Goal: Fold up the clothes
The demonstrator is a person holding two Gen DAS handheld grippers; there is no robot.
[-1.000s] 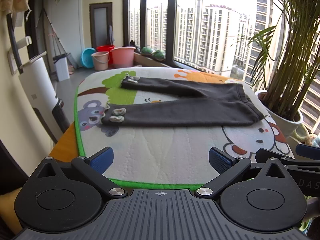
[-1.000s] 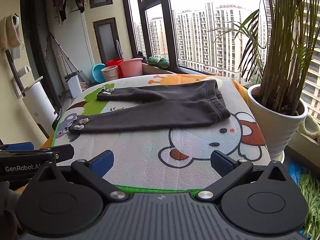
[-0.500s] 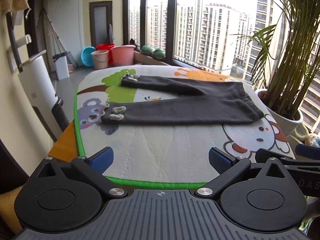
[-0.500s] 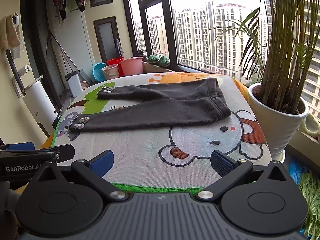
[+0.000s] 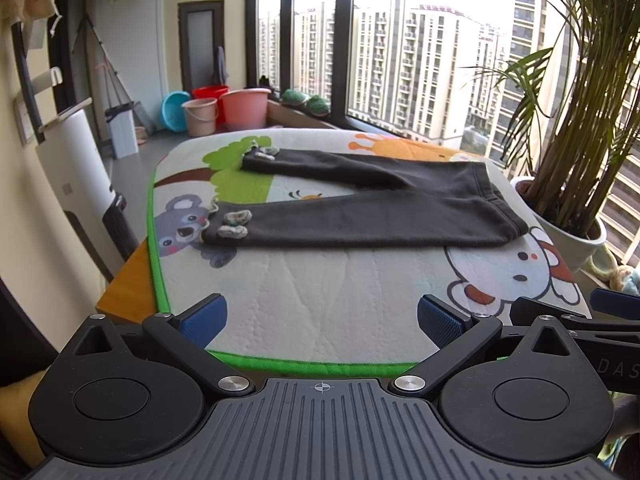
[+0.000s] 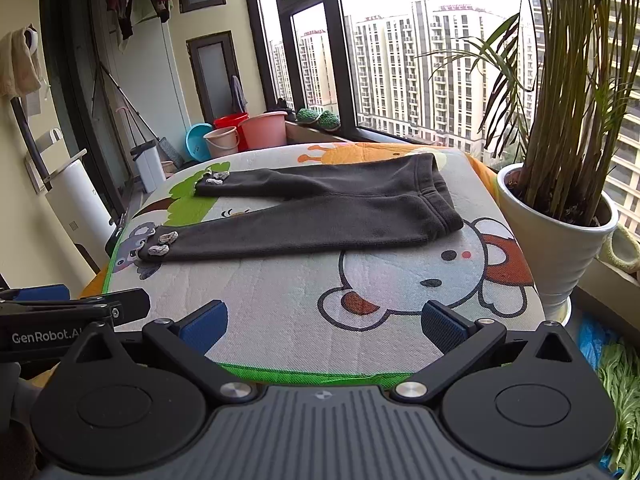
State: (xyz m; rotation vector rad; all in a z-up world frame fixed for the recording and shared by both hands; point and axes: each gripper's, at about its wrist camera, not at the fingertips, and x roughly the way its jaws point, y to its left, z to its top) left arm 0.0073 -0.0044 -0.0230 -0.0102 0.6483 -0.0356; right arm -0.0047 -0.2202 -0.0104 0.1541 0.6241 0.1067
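A pair of dark grey child's trousers (image 5: 360,220) lies flat on a cartoon-printed mat (image 5: 320,296), legs spread in a V toward the left, waistband at the right. It also shows in the right wrist view (image 6: 312,220). Small grey bows sit at the leg cuffs (image 5: 234,224). My left gripper (image 5: 320,316) is open and empty, over the mat's near edge, well short of the trousers. My right gripper (image 6: 324,322) is open and empty, also at the near edge, to the right of the left one.
A potted palm in a white pot (image 6: 556,240) stands close off the mat's right edge. Plastic buckets and basins (image 5: 224,112) sit on the floor beyond the mat. A white cylinder appliance (image 5: 80,160) stands at the left wall. Windows run along the back.
Both grippers have eased slightly forward toward the mat. The trousers have not moved, and both grippers stay open.
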